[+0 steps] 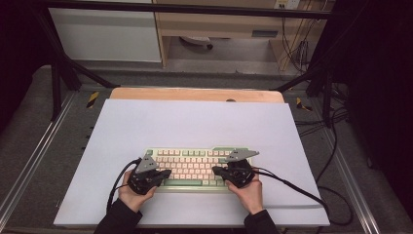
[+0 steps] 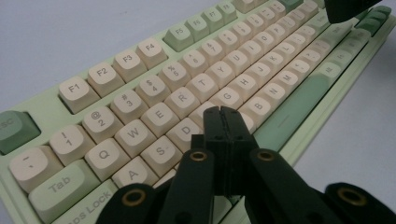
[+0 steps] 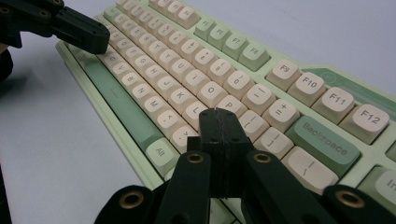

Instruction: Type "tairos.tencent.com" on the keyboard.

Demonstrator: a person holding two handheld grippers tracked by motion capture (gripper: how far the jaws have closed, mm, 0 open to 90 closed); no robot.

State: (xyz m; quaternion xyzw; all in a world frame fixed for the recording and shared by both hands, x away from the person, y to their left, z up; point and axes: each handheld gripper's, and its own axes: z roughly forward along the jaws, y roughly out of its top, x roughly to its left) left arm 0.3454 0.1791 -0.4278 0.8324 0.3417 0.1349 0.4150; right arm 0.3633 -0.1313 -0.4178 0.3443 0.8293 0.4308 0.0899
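Note:
A pale green keyboard (image 1: 195, 161) with cream keys lies on a white sheet near the front of the table. My left gripper (image 1: 168, 172) is over its left half, pointing right. In the left gripper view its jaws (image 2: 222, 112) are pressed together with nothing between them, tips just above the keys near D and F on the keyboard (image 2: 154, 88). My right gripper (image 1: 214, 169) is over the right half, pointing left. In the right gripper view it is shut and empty (image 3: 219, 114), tips above the keys near L and P on the keyboard (image 3: 210, 70).
The white sheet (image 1: 195, 122) covers most of the wooden table and has bare room behind and beside the keyboard. Black cables (image 1: 292, 187) trail from both grippers toward the front. A black frame and a metal rail (image 1: 29, 161) surround the table.

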